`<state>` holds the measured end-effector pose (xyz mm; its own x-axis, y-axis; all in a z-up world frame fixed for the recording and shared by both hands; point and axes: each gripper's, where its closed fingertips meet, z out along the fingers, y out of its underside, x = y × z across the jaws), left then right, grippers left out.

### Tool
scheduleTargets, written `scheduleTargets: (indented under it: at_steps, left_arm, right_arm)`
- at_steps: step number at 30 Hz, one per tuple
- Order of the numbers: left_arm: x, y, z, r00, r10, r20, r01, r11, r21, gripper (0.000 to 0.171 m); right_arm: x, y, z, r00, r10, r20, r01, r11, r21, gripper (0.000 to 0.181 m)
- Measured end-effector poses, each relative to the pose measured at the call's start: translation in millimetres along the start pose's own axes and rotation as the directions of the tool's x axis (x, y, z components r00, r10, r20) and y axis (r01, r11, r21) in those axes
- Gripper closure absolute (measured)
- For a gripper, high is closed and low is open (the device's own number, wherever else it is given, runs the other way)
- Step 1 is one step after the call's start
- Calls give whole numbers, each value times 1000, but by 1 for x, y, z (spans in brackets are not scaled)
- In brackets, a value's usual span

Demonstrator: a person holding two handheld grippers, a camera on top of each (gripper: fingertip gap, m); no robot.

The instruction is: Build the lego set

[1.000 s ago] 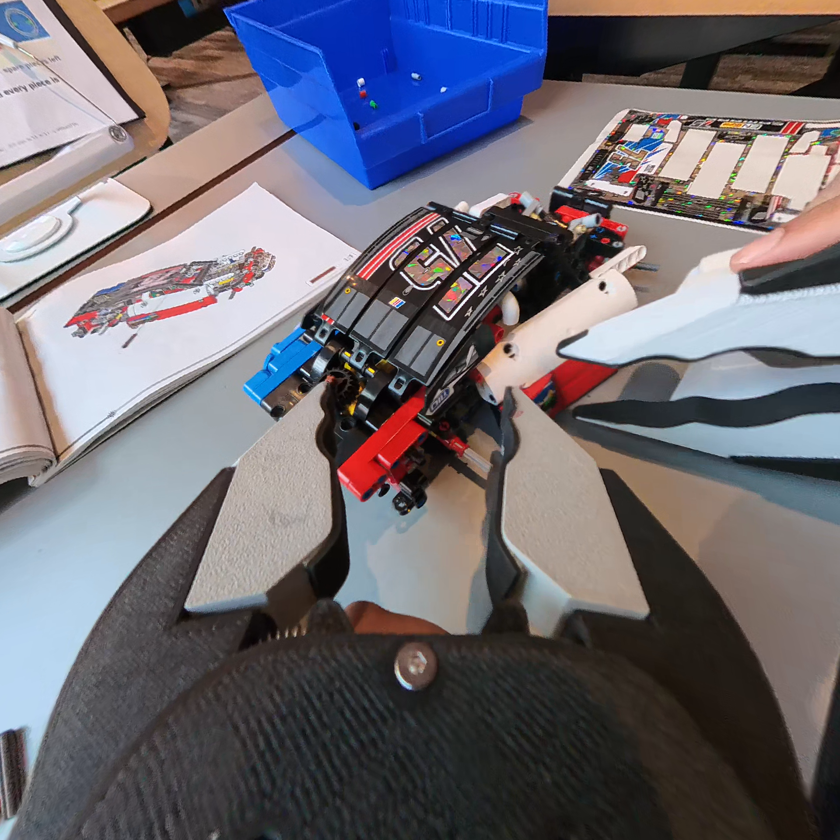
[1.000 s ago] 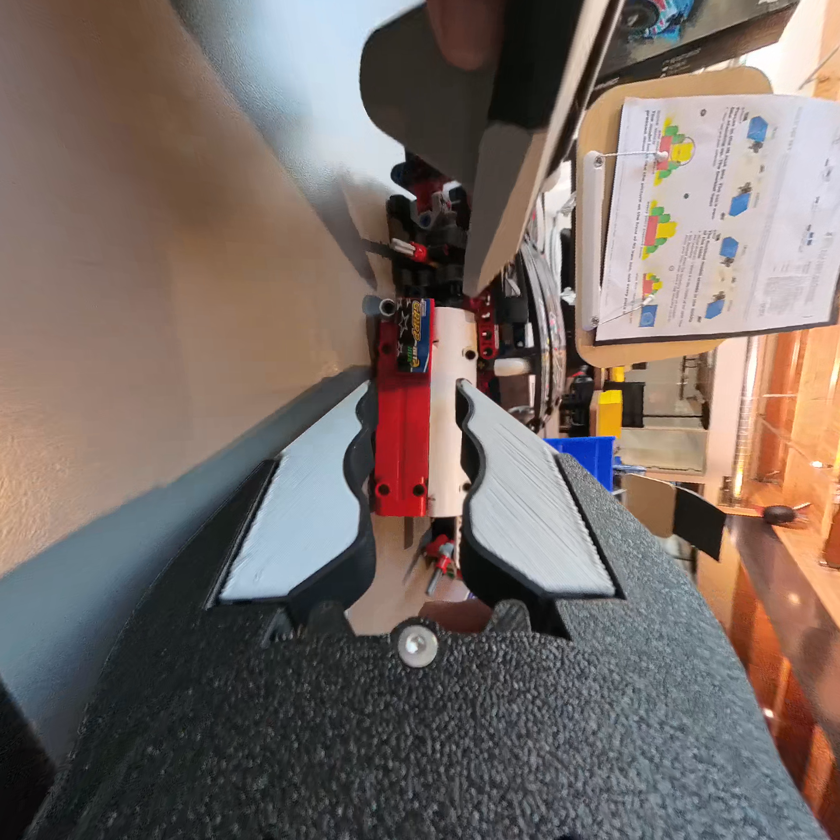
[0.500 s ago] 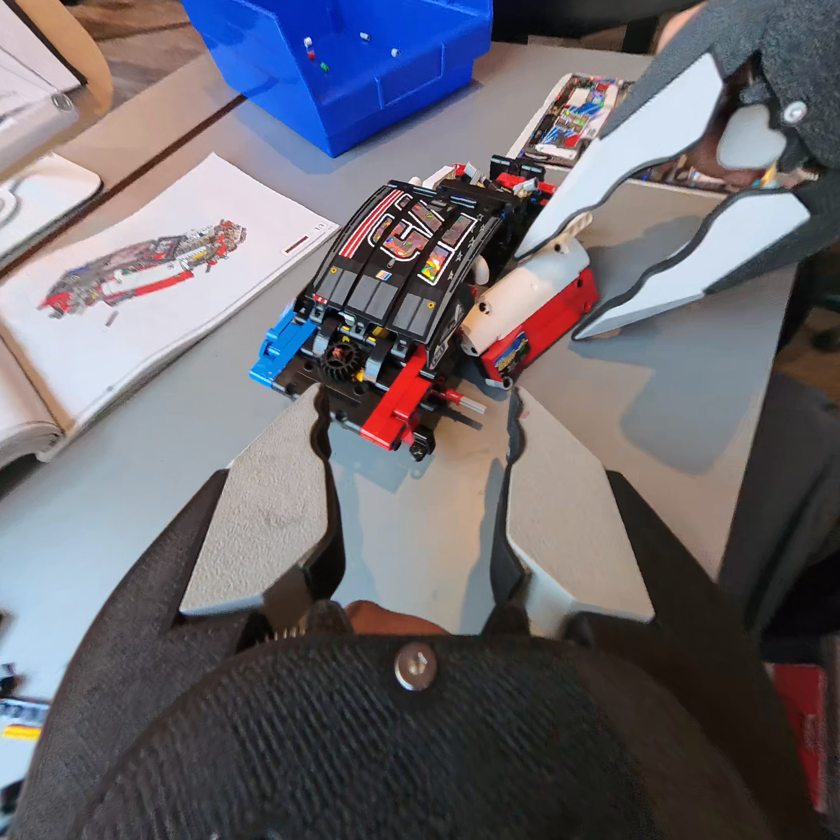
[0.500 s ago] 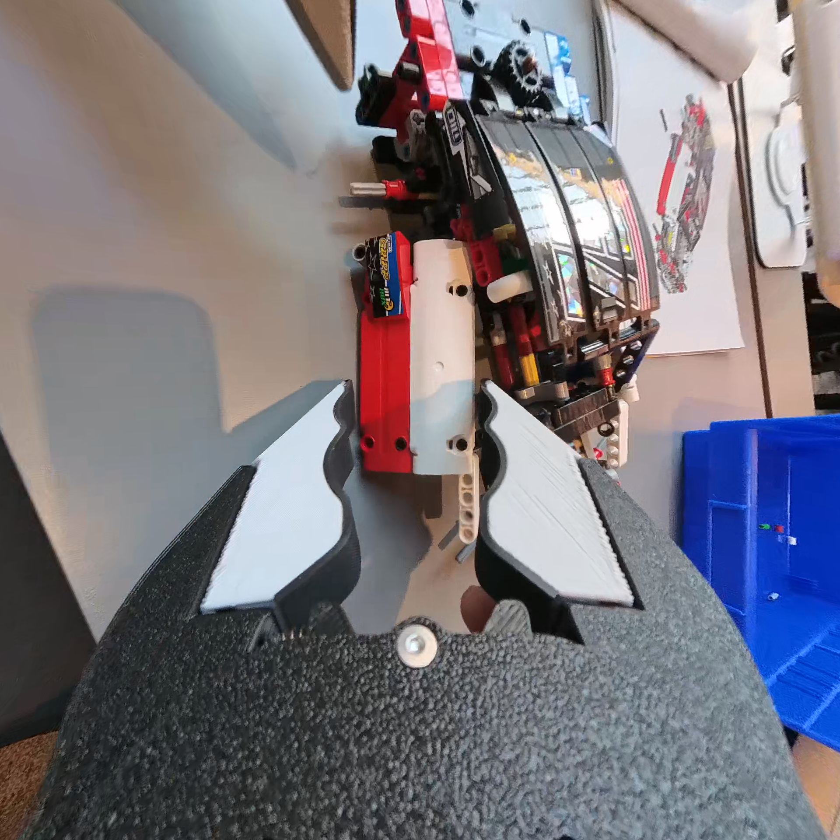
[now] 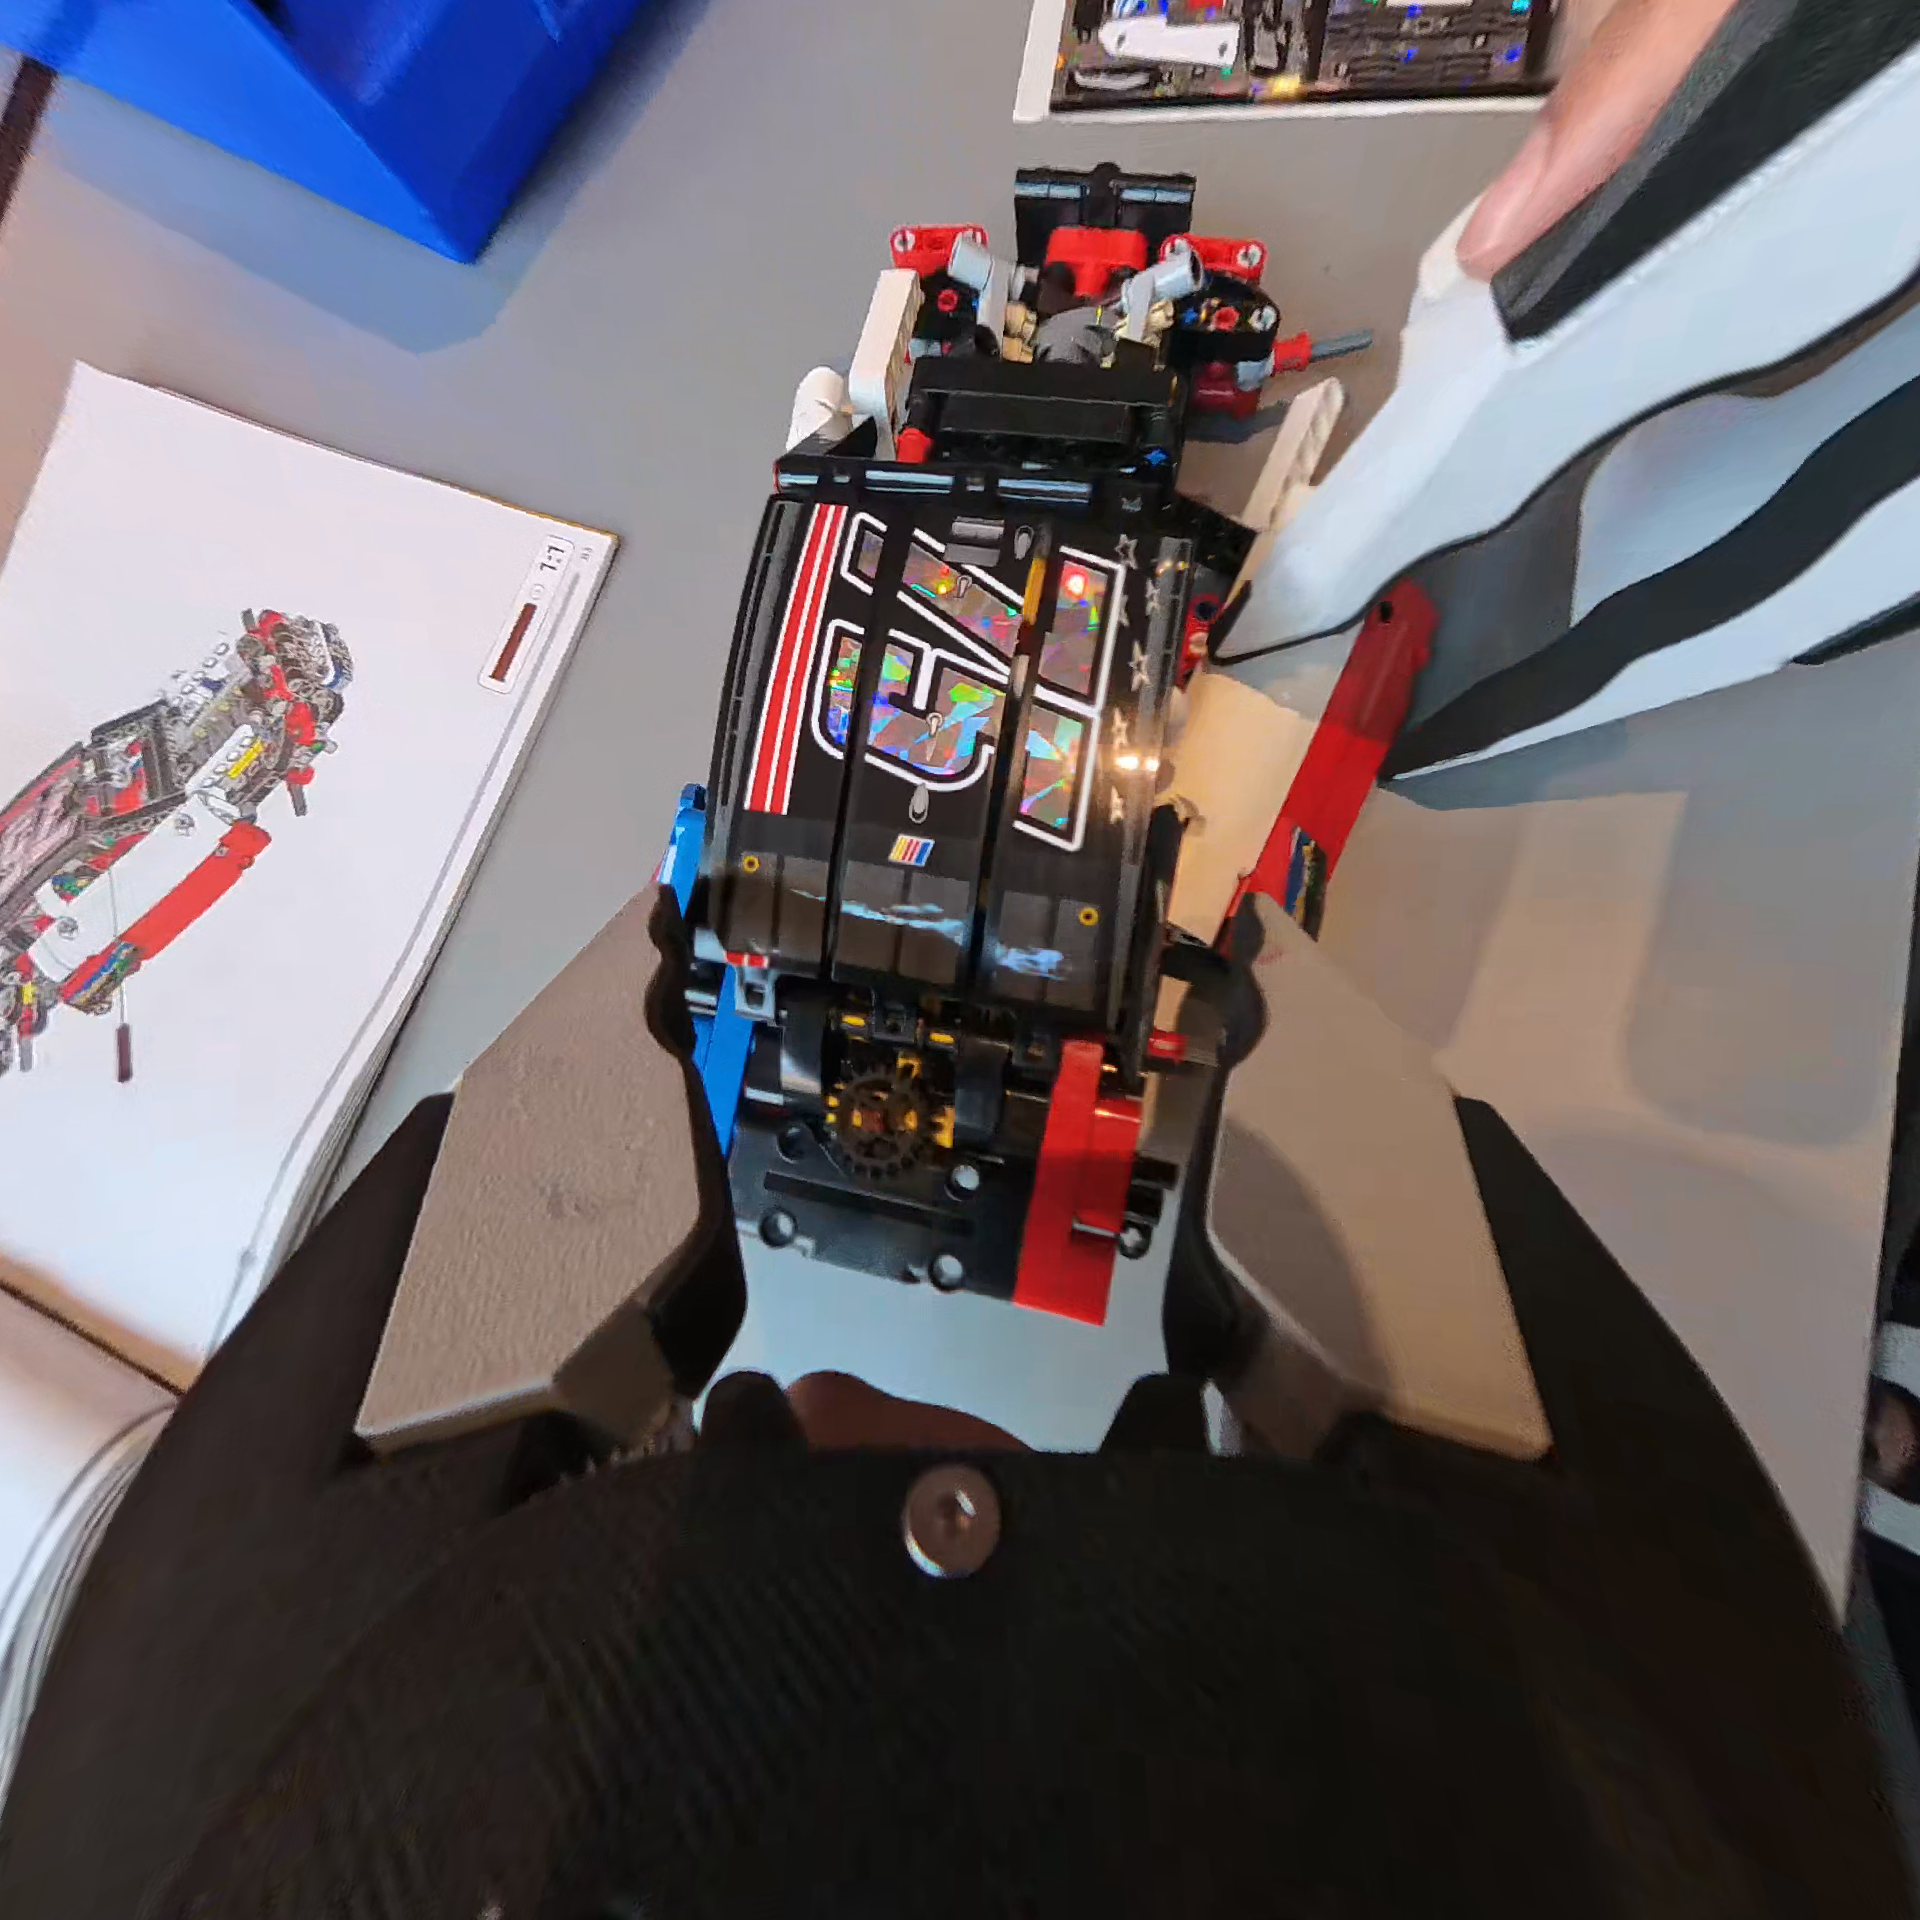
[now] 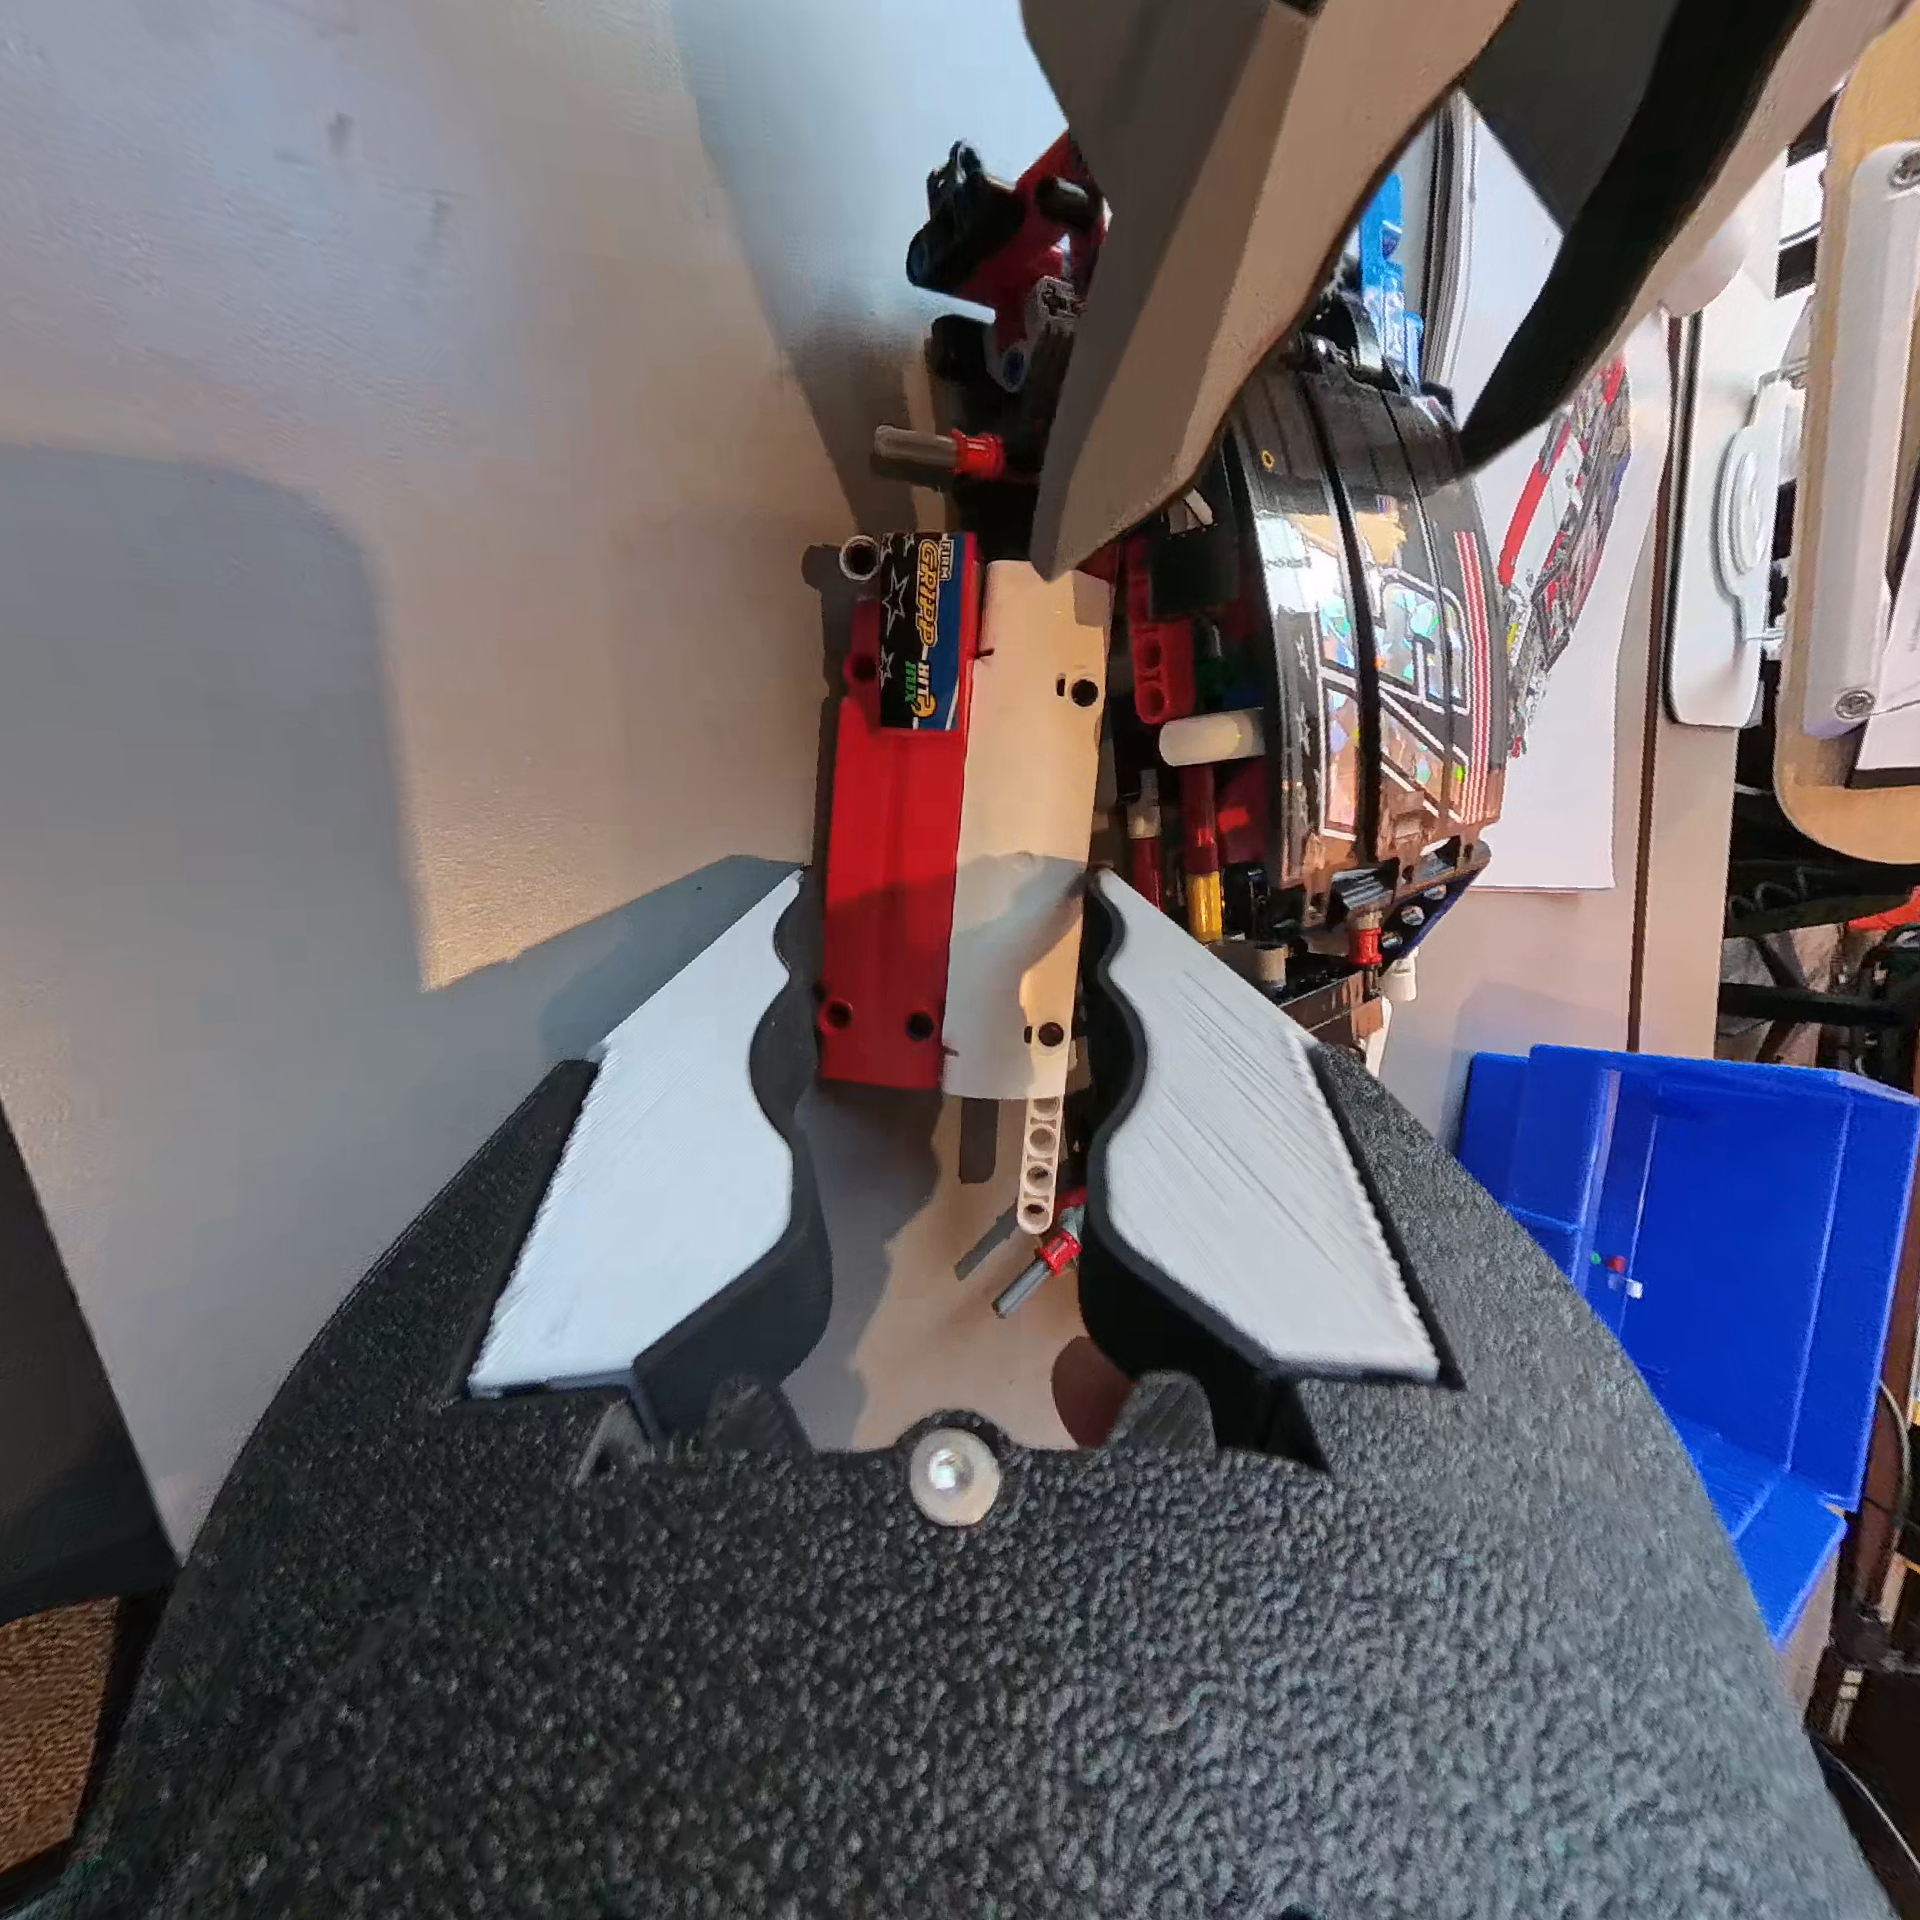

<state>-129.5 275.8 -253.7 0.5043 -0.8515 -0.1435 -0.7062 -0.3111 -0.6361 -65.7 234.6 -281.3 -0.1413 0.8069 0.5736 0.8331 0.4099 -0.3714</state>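
The lego car [image 5: 935, 727] has a black roof with foil stickers and lies on the grey table [image 5: 1610, 1039]. My left gripper [image 5: 951, 945] straddles its front end, with the pads against the blue and red sides, shut on it. Its fingers [image 6: 1143, 260] show at the top of the right wrist view, on either side of the car [image 6: 1351, 675]. My right gripper [image 6: 945, 894] is shut on the rear end of the red-and-white side panel [image 6: 894, 831], which lies along the car's side. In the left wrist view the right gripper [image 5: 1309, 707] comes in from the right, holding the panel [image 5: 1361, 707].
An open instruction booklet [image 5: 260, 779] lies left of the car. A blue bin [image 5: 312, 104] stands at the back left and also shows in the right wrist view [image 6: 1714, 1299]. A sticker sheet [image 5: 1299, 52] lies behind the car. A white beam [image 6: 1039, 1153] and loose pins [image 6: 1039, 1268] lie beside the panel.
My left gripper has moved forward, widened its jaws and taken the car's front between them. My right gripper has come lower beside the car and closed on the side panel.
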Motion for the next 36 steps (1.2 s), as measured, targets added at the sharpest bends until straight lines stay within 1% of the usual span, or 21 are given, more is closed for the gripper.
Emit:
scheduleTargets:
  at_steps: [2, 3, 4, 6, 11, 13, 14, 17, 19, 23, 26, 31, 34, 36]
  left_arm:
    - [-3, 1, 2, 1000, -1, -19, 1, 1000, -24, 74]
    - [-5, 2, 2, 1000, 9, -19, -10, 999, -35, 79]
    - [-5, 2, 2, 999, 16, -36, -18, 999, -43, 79]
    - [-6, 5, 4, 997, -9, -71, 4, 998, -65, 76]
    - [-6, 8, 6, 995, 20, -98, -30, 995, -98, 70]
    - [-7, 9, 10, 995, 36, -92, -45, 993, -108, 68]
    - [-8, 9, 11, 995, 36, -93, -46, 993, -111, 67]
    - [-8, 9, 14, 994, 20, -112, -32, 994, -105, 63]
    - [-8, 10, 15, 992, 28, -123, -41, 993, -107, 60]
    - [-8, 11, 15, 990, 53, -133, -69, 990, -122, 61]
    - [-7, 12, 13, 985, 67, -156, -88, 987, -136, 62]
    - [-8, 12, 10, 975, 36, -219, -72, 985, -158, 62]
    - [-8, 11, 5, 961, -18, -275, -29, 986, -166, 63]
    - [-7, 7, -1, 943, -78, -323, 27, 987, -157, 69]
  right_arm:
    - [0, 0, 1, 1000, 11, 21, -11, 1000, 3, 133]
    - [0, 1, 1, 999, 22, 35, -22, 1000, 0, 133]
    - [0, 2, 1, 998, 26, 49, -26, 1000, -4, 132]
    - [4, 4, 0, 998, 21, 55, -20, 1000, -22, 125]
    - [4, 3, -1, 994, 43, 101, -43, 999, -1, 123]
    - [3, 3, 3, 993, 36, 117, -37, 999, 5, 129]
    - [4, 2, 5, 992, 42, 122, -44, 999, 8, 125]
    - [1, 2, 7, 984, 57, 169, -58, 998, 5, 131]
    - [1, 2, 7, 981, 59, 183, -61, 998, 6, 131]
    - [1, 2, 7, 978, 61, 202, -61, 998, -3, 131]
    - [1, 0, 5, 989, -6, 145, 6, 1000, 2, 131]
    - [-3, -2, -7, 997, -77, 27, 77, 997, 5, 131]
    - [-7, -2, -17, 988, -142, -56, 141, 990, -6, 131]
    - [-11, -4, -23, 980, -168, -108, 169, 986, 1, 131]
